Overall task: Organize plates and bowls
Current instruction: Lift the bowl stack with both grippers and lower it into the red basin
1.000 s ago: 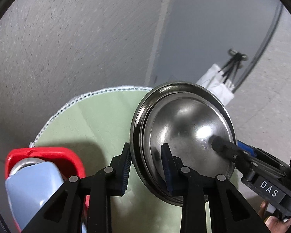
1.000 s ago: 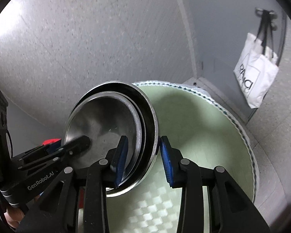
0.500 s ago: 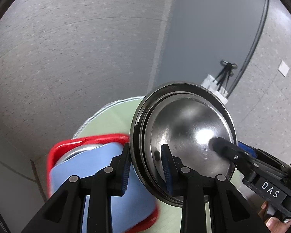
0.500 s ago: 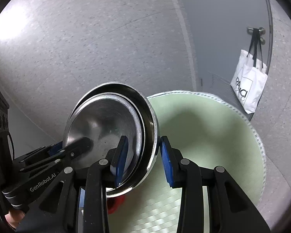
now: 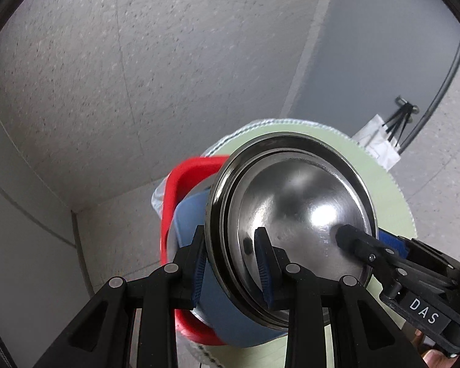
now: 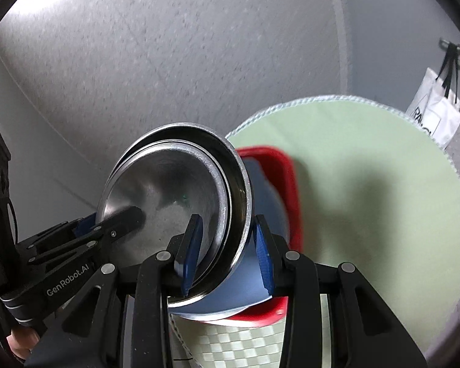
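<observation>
Left tongs (image 5: 233,263) and right tongs (image 6: 226,248) each clench opposite rims of two nested steel bowls (image 5: 294,214), held tilted above a blue plate (image 6: 260,276) in a red tray (image 6: 286,184), apparently on the green counter (image 6: 367,184) toward 2 o'clock.

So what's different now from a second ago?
The stacked metal bowls, carried by both grippers, have travelled over to the red bin and blue plate, now right behind them. Unchanged: left gripper and right gripper stay clamped on opposite rims above the green mat.
</observation>
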